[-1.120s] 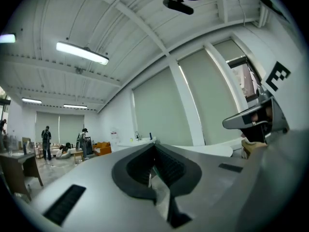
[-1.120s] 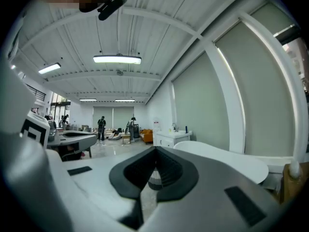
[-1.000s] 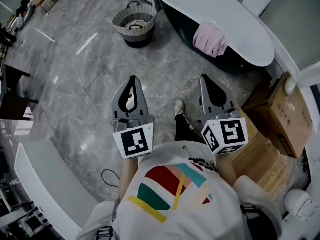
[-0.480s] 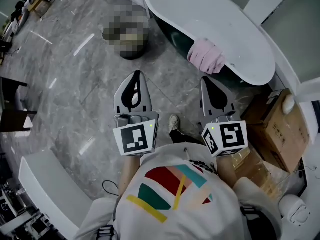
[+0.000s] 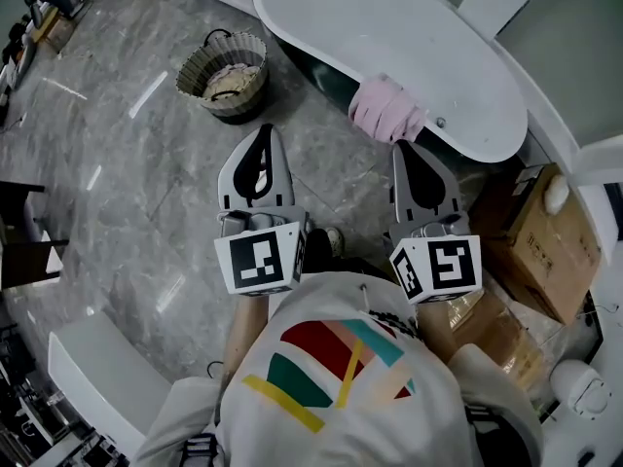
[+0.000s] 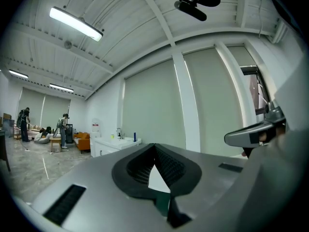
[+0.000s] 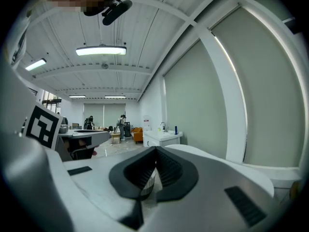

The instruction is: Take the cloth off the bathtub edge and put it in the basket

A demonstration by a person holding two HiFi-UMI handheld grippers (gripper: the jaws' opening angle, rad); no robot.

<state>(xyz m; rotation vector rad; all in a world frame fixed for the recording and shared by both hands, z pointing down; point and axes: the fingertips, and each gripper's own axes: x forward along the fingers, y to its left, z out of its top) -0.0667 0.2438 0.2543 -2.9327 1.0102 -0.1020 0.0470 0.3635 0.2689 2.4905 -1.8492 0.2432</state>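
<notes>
I'm holding the left hand-held gripper (image 5: 262,132) and right hand-held gripper (image 5: 405,148) shut and empty. The pink cloth (image 5: 386,111) is draping over the bathtub (image 5: 409,37) edge just past the right tip, and the basket (image 5: 255,49) is sitting beyond the left. Risk I'm seeing: shut jaws shoving the cloth into the tub instead of pinching it.

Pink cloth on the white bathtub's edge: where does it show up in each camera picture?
Head view: the pink fluffy cloth hangs over the white bathtub rim, upper middle, just ahead of the grey right claw.
Left gripper view: not in it.
Right gripper view: not in it.
Shared landmark: the right claw, at the left gripper view's right side and low centre in its own view.
</notes>
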